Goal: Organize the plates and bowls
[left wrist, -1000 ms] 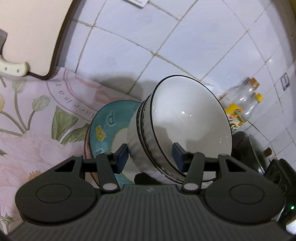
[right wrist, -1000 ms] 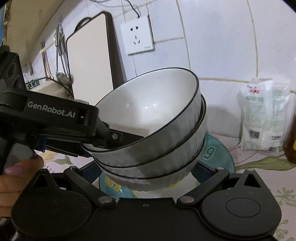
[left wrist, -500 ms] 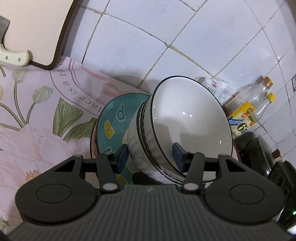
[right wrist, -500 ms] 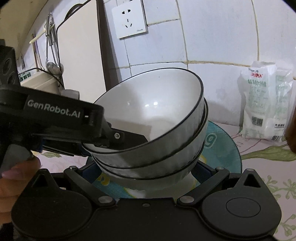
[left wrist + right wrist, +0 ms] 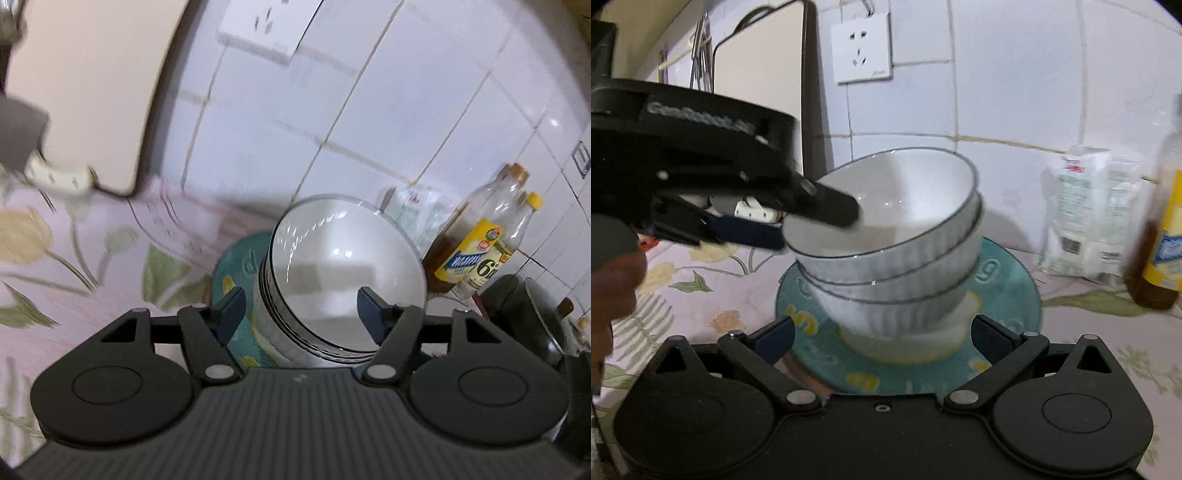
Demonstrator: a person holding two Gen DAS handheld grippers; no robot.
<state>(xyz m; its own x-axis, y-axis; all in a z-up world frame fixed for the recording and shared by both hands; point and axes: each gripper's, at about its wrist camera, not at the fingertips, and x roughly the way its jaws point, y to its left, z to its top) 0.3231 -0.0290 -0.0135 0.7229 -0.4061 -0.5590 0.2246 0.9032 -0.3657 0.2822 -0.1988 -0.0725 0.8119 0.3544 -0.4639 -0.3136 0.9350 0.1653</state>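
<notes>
Now your bowls [image 5: 897, 236], three white ribbed ones with dark rims, sit nested in a tilted stack on the teal plate [image 5: 1012, 291], which lies on the flowered surface [image 5: 701, 306] near the tiled wall [image 5: 1015, 74]. Seen from the left wrist, the bowls [image 5: 343, 266] lean with their mouths toward that camera, and the plate [image 5: 240, 258] shows only at their left.

Your left gripper [image 5: 299, 306] has just been opening its jaws. They stand spread, one finger outside the stack and one inside the top bowl, neither pressing on the rim. From the right wrist, that left gripper [image 5: 816, 218] reaches in from the left, upper finger [image 5: 831, 208] over the top bowl's rim, lower finger [image 5: 746, 227] outside it. Your hand [image 5: 613, 280] shows at the left edge, blurred.

Your right gripper [image 5: 882, 336] has its jaws spread either side of the stack's base, low over the plate. Both pads stand apart from the bowls.

Outward: a cutting board [image 5: 761, 99] leans on the wall at left, a socket [image 5: 862, 51] above the stack. A white bag [image 5: 1086, 210] stands at right beside a yellow-labelled bottle [image 5: 1160, 236]. A dark pot [image 5: 524, 317] sits at the far right of the left view.
</notes>
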